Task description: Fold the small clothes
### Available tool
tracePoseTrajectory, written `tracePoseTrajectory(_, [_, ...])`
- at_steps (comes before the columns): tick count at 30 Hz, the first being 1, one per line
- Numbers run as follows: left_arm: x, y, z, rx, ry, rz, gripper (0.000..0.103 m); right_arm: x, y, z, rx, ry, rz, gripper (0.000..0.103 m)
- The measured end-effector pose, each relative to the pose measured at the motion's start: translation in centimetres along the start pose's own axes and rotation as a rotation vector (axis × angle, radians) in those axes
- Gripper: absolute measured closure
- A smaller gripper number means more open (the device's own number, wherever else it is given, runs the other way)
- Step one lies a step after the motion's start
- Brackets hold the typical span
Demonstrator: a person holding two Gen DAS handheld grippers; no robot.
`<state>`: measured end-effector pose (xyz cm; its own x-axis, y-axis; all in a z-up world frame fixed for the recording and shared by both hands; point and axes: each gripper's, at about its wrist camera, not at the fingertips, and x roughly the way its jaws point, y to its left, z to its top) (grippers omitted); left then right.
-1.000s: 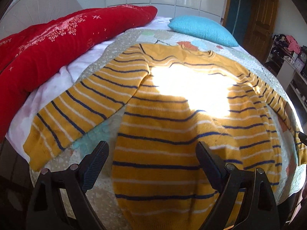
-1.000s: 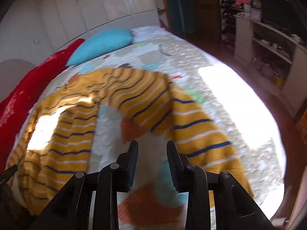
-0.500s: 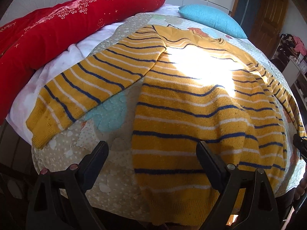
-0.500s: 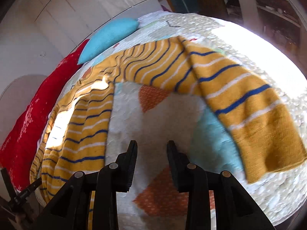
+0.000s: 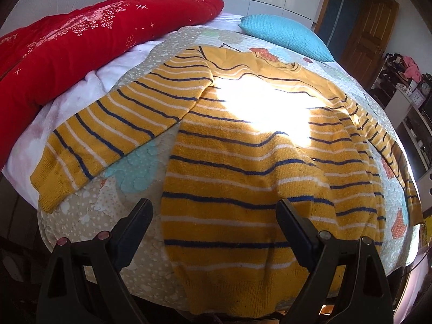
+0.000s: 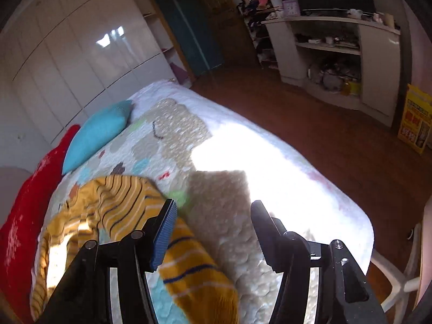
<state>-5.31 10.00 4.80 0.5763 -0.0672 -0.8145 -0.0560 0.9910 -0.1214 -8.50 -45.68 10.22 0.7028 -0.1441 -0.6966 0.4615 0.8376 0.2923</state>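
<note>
Lying flat on a quilted bed point(image 5: 89, 216), a yellow striped sweater point(image 5: 229, 183) waits, sleeves spread for folding.
Left gripper point(image 5: 214, 216) hovers wide and empty over its hem — right gripper point(image 6: 213, 232), jaws opening on nothing, sits beside one sleeve cuff point(image 6: 199, 278), likely its next hold.

The sweater point(image 5: 243, 162) lies flat on the quilt point(image 5: 129, 167), its hem between and just before the left gripper's point(image 5: 214, 217) fingers point(image 5: 136, 225), and one sleeve point(image 5: 113, 135) runs out beyond the left finger. Behind the sweater lies a pillow point(image 5: 286, 36), with a rolled blanket point(image 5: 81, 46) far off to the left of the fingers. At the right gripper point(image 6: 213, 217), the other sleeve point(image 6: 189, 267) lies under and behind the left finger point(image 6: 163, 235), with bare quilt point(image 6: 221, 189) between the fingers.
</note>
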Motion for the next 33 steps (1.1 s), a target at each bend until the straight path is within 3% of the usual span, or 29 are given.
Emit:
tracePoseTrajectory(3, [-0.3, -0.8, -0.1, 0.033, -0.008, -0.007, 0.011, 1.5, 3.1, -5.0, -0.195, 0.102, -0.008, 0.040])
tracePoseTrajectory(6, [-0.5, -1.1, -0.1, 0.056, -0.014, 0.000, 0.011, 2.5, 4.9, -8.6, -0.382, 0.137, -0.096, 0.040])
tracePoseTrajectory(7, [-0.4, -1.1, -0.1, 0.056, -0.011, 0.000, 0.011, 2.6, 5.1, -9.0, -0.439, 0.131, -0.127, 0.046])
tracePoseTrajectory(8, [-0.3, -1.0, -0.1, 0.053, -0.007, -0.001, 0.011, 2.7, 5.4, -9.0, -0.473, 0.133, -0.149, 0.067])
tracePoseTrajectory(9, [-0.2, -1.0, 0.0, 0.048, -0.004, -0.002, 0.011, 2.7, 5.0, -8.5, -0.479, 0.134, -0.163, 0.077])
tracePoseTrajectory(10, [-0.2, -1.0, 0.0, 0.044, -0.003, -0.006, 0.011, 2.9, 4.6, -7.5, -0.462, 0.127, -0.180, 0.086])
tracePoseTrajectory(12, [-0.1, -1.0, 0.0, 0.043, -0.002, -0.012, 0.011, 3.2, 2.4, -4.2, -0.367, 0.080, -0.226, 0.086])
tracePoseTrajectory(15, [-0.2, -1.3, -0.1, 0.051, -0.004, -0.017, 0.011, 3.7, -2.5, 0.5, -0.142, 0.005, -0.397, 0.084])
tracePoseTrajectory(16, [-0.3, -1.3, -0.1, 0.052, -0.003, -0.019, 0.011, 3.7, -3.8, 1.6, -0.078, 0.002, -0.417, 0.084])
tracePoseTrajectory(18, [-0.3, -1.3, -0.2, 0.051, -0.004, -0.018, 0.011, 2.6, -5.3, 2.1, 0.021, -0.006, -0.365, 0.077])
tracePoseTrajectory(20, [-0.1, -1.1, -0.2, 0.042, 0.004, -0.017, 0.011, 0.8, -5.1, 1.3, 0.071, -0.019, -0.253, 0.061])
tracePoseTrajectory(23, [0.4, -0.8, -0.3, 0.018, 0.031, -0.033, 0.011, -1.2, -3.8, -1.3, 0.123, 0.001, -0.035, 0.053])
tracePoseTrajectory(26, [0.3, -0.9, -0.4, 0.011, 0.030, -0.051, 0.011, -0.7, -3.2, -4.8, 0.219, 0.077, 0.143, 0.052])
tracePoseTrajectory(28, [-0.1, -1.1, -0.4, 0.019, 0.020, -0.056, 0.011, 0.9, -2.9, -6.6, 0.268, 0.123, 0.173, 0.052])
tracePoseTrajectory(30, [-0.3, -1.3, -0.4, 0.028, 0.013, -0.056, 0.011, 2.5, -3.1, -7.1, 0.300, 0.138, 0.140, 0.052])
tracePoseTrajectory(33, [-0.8, -0.9, -0.2, 0.018, -0.001, -0.052, 0.011, 4.0, -3.4, -5.8, 0.341, 0.071, 0.099, 0.052])
